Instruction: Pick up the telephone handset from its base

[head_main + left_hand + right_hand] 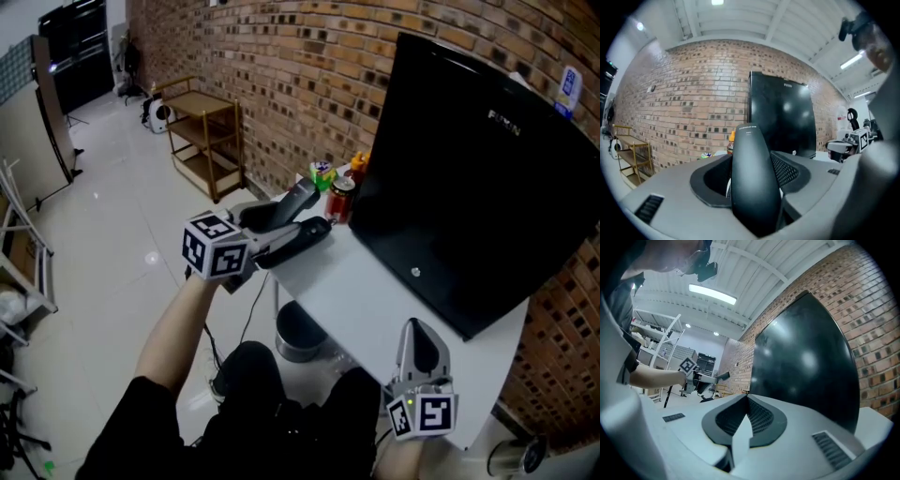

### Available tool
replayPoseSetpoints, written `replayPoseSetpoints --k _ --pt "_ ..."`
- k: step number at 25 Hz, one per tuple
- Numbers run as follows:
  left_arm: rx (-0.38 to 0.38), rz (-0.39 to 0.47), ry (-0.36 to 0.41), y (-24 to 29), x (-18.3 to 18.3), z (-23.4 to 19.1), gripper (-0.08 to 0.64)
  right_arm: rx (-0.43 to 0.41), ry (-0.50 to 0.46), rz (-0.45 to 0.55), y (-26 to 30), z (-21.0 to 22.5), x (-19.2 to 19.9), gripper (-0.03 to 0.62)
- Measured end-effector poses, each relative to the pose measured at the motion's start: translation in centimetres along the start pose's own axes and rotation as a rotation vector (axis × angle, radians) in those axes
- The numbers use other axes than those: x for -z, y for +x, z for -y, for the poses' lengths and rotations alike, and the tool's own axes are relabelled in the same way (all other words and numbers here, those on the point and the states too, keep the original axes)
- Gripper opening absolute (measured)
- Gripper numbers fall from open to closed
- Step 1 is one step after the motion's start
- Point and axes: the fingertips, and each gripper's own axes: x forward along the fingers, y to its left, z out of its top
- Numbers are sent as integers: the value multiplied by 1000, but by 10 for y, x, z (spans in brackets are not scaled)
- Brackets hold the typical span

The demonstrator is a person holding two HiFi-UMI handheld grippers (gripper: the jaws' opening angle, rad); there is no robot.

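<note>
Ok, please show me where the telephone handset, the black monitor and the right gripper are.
telephone handset point(752, 180): left gripper view, the middle of its dark body.
black monitor point(469, 187): head view, the middle of its screen.
right gripper point(417, 327): head view, midway between its fingertips.

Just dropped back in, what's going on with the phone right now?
The person's left claw is clamped on the dark handset, holding it in the air above the white table's left end. The right claw is shut and empty, at the table's near edge by the big black screen. I can't make out the phone's base.
</note>
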Motion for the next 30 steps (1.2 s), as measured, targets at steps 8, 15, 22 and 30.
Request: replayPoseSetpoints --k 8,15,22,30 --pt "25 386 -79 -83 -23 2 256 -5 -8 2 -2 -1 -1 9" --pt "127 768 -265 -152 -61 -12 255 14 -10 26 -8 3 -15 9" --pt "168 817 -319 -149 -56 -13 255 21 -8 10 -6 11 -12 9" --pt "217 823 -327 -146 -53 -19 255 30 56 41 -7 26 -9 11"
